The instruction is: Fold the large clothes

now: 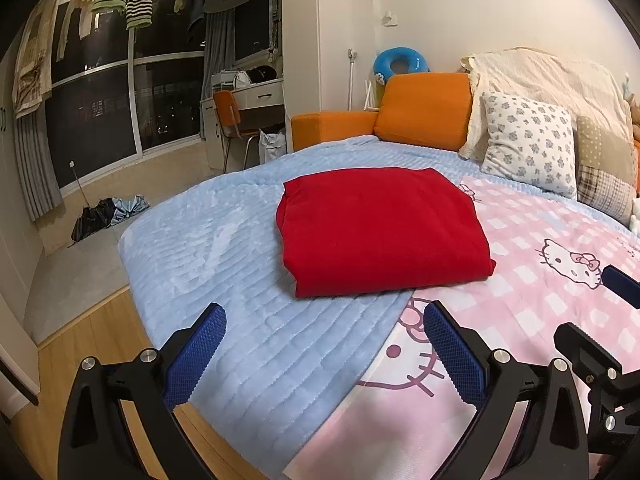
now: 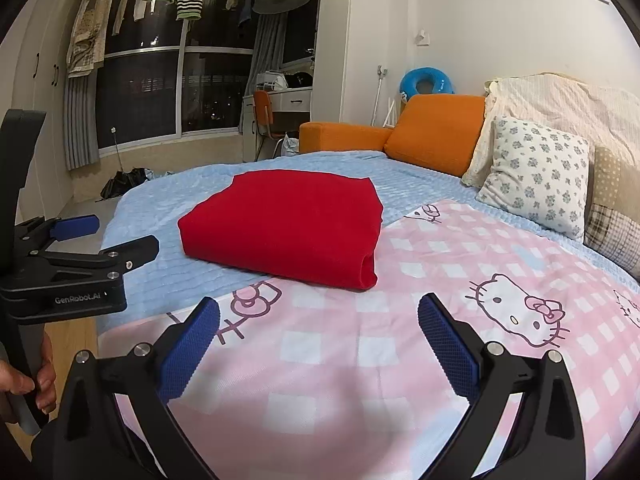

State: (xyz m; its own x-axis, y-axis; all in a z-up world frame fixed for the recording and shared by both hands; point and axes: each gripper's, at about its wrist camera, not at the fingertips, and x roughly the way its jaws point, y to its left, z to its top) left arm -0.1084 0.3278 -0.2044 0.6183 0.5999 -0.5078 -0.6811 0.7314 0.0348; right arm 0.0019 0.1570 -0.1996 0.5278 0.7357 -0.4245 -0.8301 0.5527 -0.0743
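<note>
A red garment (image 1: 380, 228) lies folded into a thick rectangle on the bed, mostly on the light blue blanket (image 1: 224, 248), its near right corner over the pink Hello Kitty sheet (image 1: 540, 320). It also shows in the right wrist view (image 2: 288, 228). My left gripper (image 1: 324, 320) is open and empty, held back from the garment's near edge. My right gripper (image 2: 318, 312) is open and empty, above the pink sheet (image 2: 360, 360), just short of the garment. The left gripper also shows at the left of the right wrist view (image 2: 116, 236).
An orange sofa (image 1: 400, 120) stands beyond the bed. Pillows (image 1: 528, 140) are stacked at the far right. A dark umbrella (image 1: 104, 216) lies on the floor by the window. A desk and orange chair (image 1: 232, 120) stand at the back. Clothes hang overhead.
</note>
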